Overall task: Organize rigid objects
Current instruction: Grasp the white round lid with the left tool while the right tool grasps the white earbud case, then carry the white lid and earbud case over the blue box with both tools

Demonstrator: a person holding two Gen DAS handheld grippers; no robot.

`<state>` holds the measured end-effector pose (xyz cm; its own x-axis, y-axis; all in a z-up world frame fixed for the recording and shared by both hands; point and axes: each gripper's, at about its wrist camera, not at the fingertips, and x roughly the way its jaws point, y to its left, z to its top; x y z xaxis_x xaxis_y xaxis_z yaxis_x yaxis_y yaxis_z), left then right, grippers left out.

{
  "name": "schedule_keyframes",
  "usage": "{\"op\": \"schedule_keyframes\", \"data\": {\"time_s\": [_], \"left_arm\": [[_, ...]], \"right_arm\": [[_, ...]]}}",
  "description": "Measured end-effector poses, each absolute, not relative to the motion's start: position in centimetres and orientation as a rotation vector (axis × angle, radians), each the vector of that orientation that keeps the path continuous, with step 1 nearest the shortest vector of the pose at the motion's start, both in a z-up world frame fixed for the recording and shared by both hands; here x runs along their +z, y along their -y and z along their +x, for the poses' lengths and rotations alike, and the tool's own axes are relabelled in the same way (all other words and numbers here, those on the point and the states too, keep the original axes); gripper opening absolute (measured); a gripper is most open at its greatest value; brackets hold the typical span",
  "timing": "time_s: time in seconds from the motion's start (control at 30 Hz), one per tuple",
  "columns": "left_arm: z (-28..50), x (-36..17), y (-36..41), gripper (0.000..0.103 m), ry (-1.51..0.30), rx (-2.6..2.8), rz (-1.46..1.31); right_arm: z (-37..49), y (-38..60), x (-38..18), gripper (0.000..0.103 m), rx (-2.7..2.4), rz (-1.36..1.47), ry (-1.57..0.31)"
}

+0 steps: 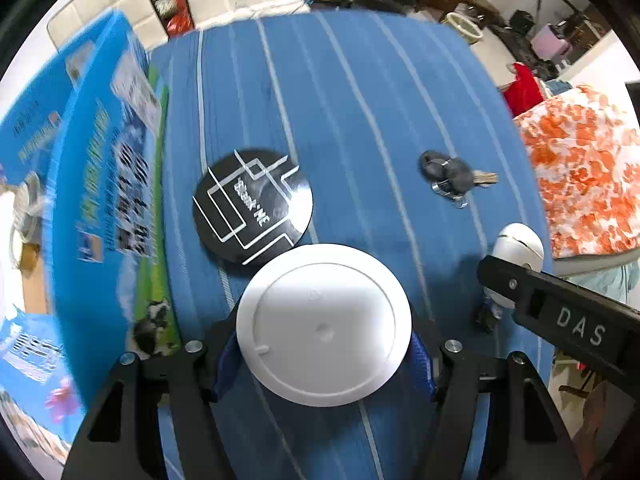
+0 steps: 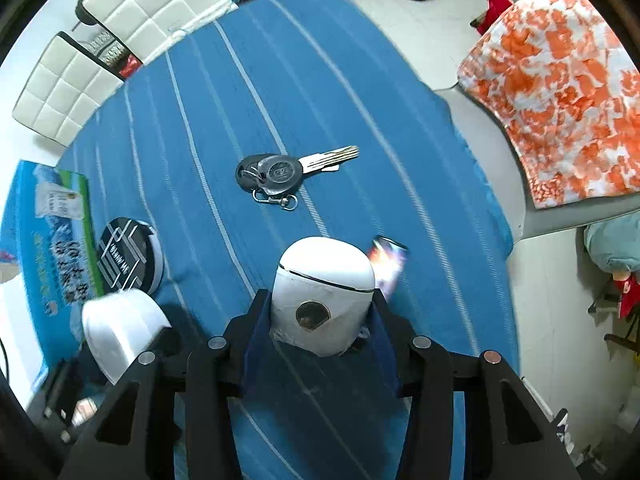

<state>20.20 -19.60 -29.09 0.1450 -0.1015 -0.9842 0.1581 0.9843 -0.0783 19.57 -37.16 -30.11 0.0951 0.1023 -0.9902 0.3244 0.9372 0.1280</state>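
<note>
My left gripper [image 1: 322,364] is shut on a round white container [image 1: 324,324], held above the blue striped tablecloth [image 1: 360,100]; it shows in the right wrist view [image 2: 120,328] at lower left. My right gripper [image 2: 320,328] is shut on a white earbud case [image 2: 324,292], which shows in the left wrist view [image 1: 520,244]. A black round lid with white lines [image 1: 252,206] lies on the cloth just beyond the white container; in the right wrist view [image 2: 128,254] it sits at the left. A bunch of keys [image 2: 280,178] lies mid-table, also in the left wrist view [image 1: 452,176].
A blue printed box [image 1: 104,168] stands along the table's left side. A small dark card [image 2: 390,260] lies by the earbud case. White padded chairs [image 2: 140,12] stand at the far edge. An orange-and-white cloth [image 2: 560,92] lies to the right.
</note>
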Motion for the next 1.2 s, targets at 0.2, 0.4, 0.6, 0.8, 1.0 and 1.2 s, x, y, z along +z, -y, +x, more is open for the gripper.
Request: {"op": "schedule_keyframes", "data": {"time_s": [0.2, 0.4, 0.6, 0.8, 1.0, 1.2], "left_arm": [[20.5, -24.6, 18.2, 0.066, -1.321, -0.221, 0.059], [19.8, -19.1, 15.1, 0.066, -1.217, -0.231, 0.065], [18.4, -14.0, 10.3, 0.066, -1.123, -0.197, 0.053], [16.8, -10.6, 3.5, 0.066, -1.078, -0.12, 0.002], [16.5, -9.5, -3.7, 0.066, -1.068, -0.026, -0.02], [17.0, -10.2, -8.6, 0.066, -1.075, 0.021, -0.069]], "right_arm": [[17.0, 36.8, -24.8, 0.05, -0.153, 0.298, -1.381], [15.1, 32.5, -19.3, 0.049, -0.079, 0.253, -1.302], [14.2, 25.6, -14.9, 0.049, 0.045, 0.228, -1.247], [14.6, 16.6, -12.0, 0.048, 0.193, 0.174, -1.211], [15.8, 9.3, -12.2, 0.048, 0.27, 0.142, -1.225], [17.8, 3.6, -14.0, 0.048, 0.314, 0.121, -1.25]]}}
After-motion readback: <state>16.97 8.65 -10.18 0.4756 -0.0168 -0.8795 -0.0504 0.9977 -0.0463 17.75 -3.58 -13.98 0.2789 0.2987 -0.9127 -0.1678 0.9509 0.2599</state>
